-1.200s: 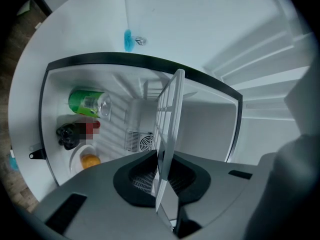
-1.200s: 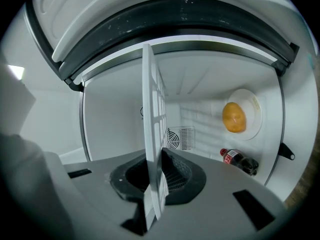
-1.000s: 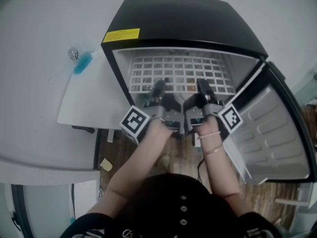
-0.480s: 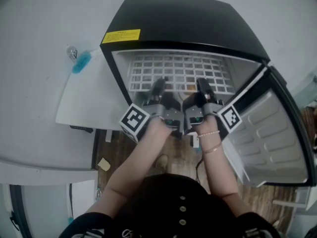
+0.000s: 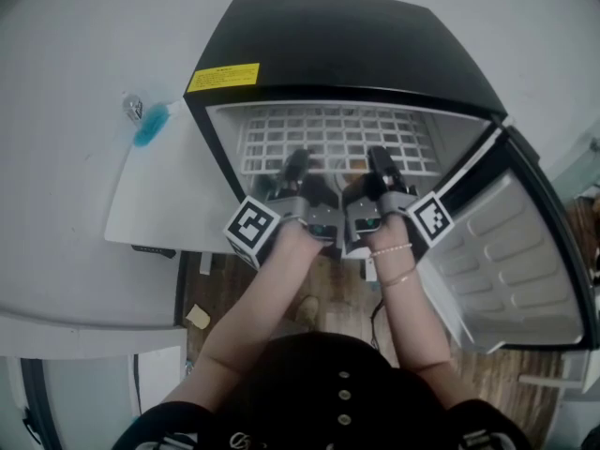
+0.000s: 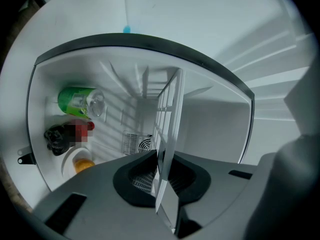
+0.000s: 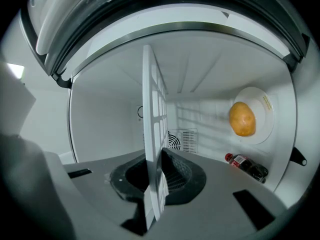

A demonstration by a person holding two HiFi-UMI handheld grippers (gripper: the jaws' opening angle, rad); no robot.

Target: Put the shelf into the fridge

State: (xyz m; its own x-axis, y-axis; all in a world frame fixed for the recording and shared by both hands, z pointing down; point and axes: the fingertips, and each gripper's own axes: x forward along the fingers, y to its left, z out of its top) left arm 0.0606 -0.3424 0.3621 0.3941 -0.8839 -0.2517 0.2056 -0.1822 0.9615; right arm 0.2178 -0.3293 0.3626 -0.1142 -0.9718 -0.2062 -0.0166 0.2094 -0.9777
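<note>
Though edge-on, white lattice shelf point(image 6: 167, 114)

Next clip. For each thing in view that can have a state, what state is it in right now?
left gripper: shut on the shelf.
right gripper: shut on the shelf.
shelf: partway into the fridge, front edge held by both grippers.
fridge door: open wide.
soda bottle: lying on its side, red cap on.
plate: holds what looks like a potato.
</note>
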